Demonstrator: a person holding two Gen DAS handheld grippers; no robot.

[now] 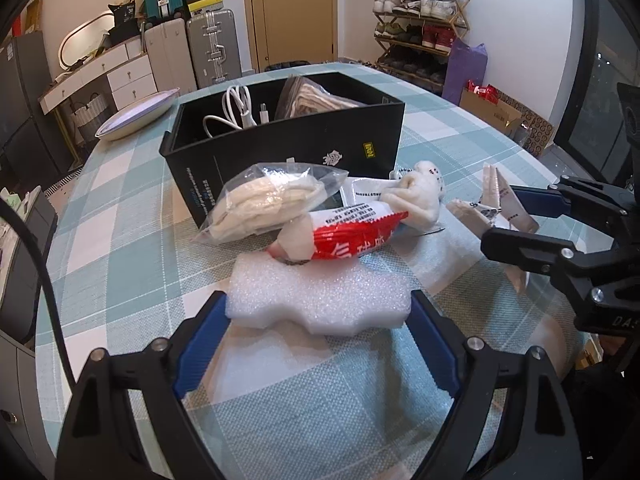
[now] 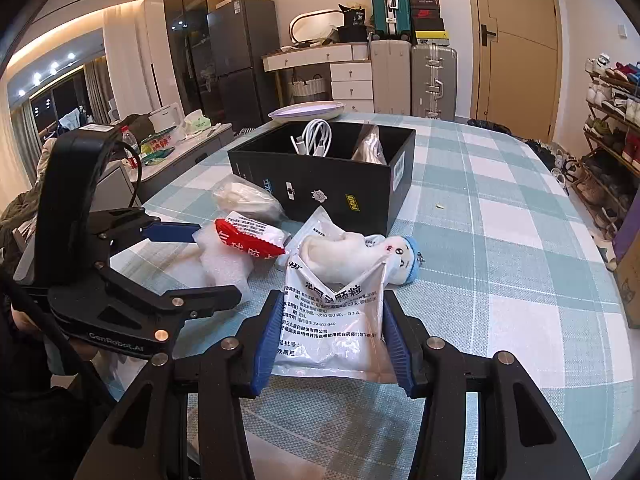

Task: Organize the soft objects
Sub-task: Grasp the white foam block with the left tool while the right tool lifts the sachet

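Note:
A white foam block lies on the checked tablecloth, and my left gripper has its blue pads against the block's two ends. On it leans a red-and-white packet, with a clear bag of cream cloth behind. My right gripper is shut on a white printed sachet, which buckles between the pads. A white plush doll with a blue hat lies just beyond it. The black box behind holds a white cable and a bagged item.
A pale plate sits at the table's far left edge. Suitcases and a white drawer unit stand by the back wall. A shoe rack is at the right. Bare tablecloth stretches right of the box.

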